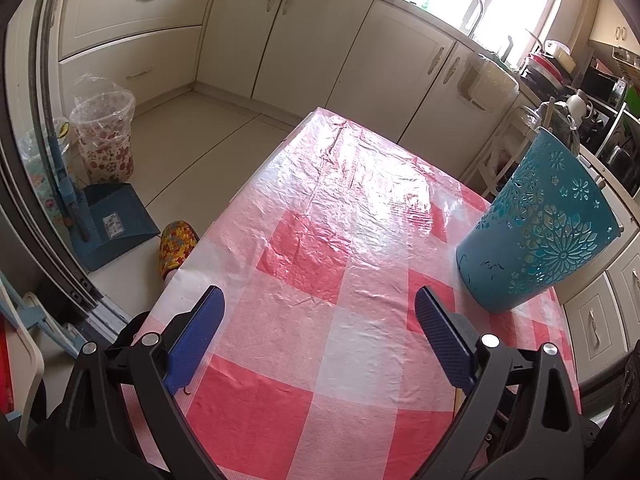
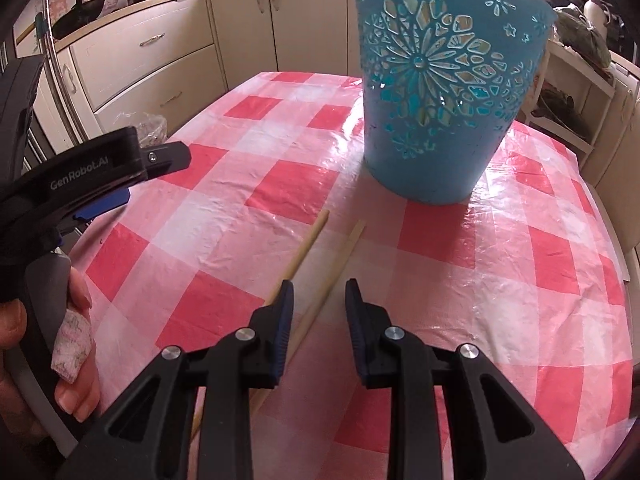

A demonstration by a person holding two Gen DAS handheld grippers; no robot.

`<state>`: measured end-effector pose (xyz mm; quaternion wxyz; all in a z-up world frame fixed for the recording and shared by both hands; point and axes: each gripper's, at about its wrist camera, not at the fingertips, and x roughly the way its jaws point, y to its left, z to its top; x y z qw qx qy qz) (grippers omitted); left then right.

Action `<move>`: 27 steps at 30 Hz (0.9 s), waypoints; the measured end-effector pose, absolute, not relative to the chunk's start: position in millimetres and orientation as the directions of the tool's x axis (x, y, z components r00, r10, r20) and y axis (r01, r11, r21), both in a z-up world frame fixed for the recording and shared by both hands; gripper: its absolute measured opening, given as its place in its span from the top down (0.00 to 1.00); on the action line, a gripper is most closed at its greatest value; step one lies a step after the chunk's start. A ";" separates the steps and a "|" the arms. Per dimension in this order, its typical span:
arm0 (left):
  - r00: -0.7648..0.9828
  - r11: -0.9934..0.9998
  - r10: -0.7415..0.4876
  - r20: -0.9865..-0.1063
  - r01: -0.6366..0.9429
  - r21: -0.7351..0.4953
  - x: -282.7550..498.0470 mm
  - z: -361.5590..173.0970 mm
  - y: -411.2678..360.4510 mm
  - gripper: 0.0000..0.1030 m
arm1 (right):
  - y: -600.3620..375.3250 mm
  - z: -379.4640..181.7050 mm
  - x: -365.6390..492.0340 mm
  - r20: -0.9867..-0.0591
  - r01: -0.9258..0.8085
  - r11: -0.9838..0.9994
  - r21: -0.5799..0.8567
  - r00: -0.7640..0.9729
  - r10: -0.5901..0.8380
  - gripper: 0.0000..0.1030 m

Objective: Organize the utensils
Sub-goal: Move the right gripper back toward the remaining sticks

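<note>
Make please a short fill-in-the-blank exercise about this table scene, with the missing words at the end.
1. The blue cup with flower cut-outs stands ____ on the checked tablecloth.
2. The number of wooden chopsticks lying before the right tongs is ____.
3. The right tongs are open and hold ____.
4. The left tongs have their jaws spread ____.

Missing words: upright; two; nothing; wide

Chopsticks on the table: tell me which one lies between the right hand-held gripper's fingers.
The right-hand chopstick: it runs into the gap of the open right hand-held gripper. The other chopstick passes outside its left finger.
</note>
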<state>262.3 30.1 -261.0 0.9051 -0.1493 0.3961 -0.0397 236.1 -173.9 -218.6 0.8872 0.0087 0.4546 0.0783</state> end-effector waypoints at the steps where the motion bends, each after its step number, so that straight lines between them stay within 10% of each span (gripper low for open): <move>1: 0.683 0.952 -0.191 -0.705 -0.046 -0.302 262.4 -261.0 30.2 0.11 | -175.2 -218.6 234.7 -0.807 -0.135 0.988 0.080 0.573 0.144 0.74; 27: 0.673 0.955 -0.188 -0.716 -0.046 -0.294 264.3 -262.5 25.9 0.11 | -243.3 -217.5 191.6 -0.820 -0.148 0.986 0.072 0.554 0.143 0.78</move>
